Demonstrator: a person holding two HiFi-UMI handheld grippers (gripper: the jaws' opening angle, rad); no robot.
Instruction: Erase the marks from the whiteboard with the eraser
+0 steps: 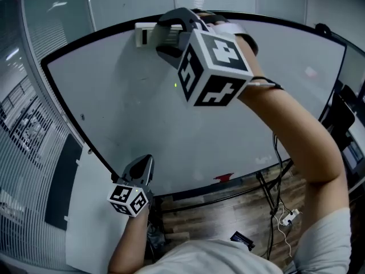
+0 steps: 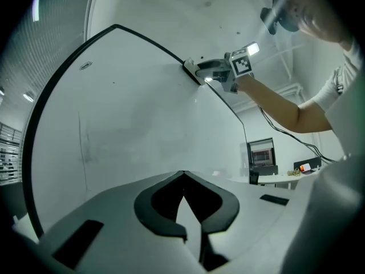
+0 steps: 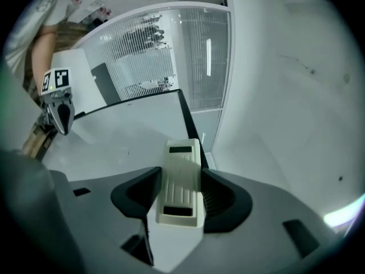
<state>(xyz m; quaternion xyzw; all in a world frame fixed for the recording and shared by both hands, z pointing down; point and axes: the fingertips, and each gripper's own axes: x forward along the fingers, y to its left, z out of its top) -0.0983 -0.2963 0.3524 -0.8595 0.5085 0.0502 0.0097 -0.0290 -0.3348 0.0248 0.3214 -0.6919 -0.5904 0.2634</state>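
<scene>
right gripper (image 3: 181, 173) clamped on eraser (image 3: 182, 190), whiteboard (image 1: 125, 113) 12 o'clock edge | left gripper (image 2: 183, 176) jaws together, empty, 6 o'clock | board mostly clean; faint smudges possibly remaining near 9 o'clock

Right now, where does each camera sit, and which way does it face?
Head view: on the head, facing the whiteboard; both forearms show, right gripper high on the eraser, left gripper low.
Left gripper view: on the left gripper, looking along shut jaws up the whiteboard at the right gripper; right arm shows.
Right gripper view: on the right gripper, looking along the clamped eraser, left gripper beyond; left arm shows.
Shared: each gripper view shows the other gripper.
</scene>
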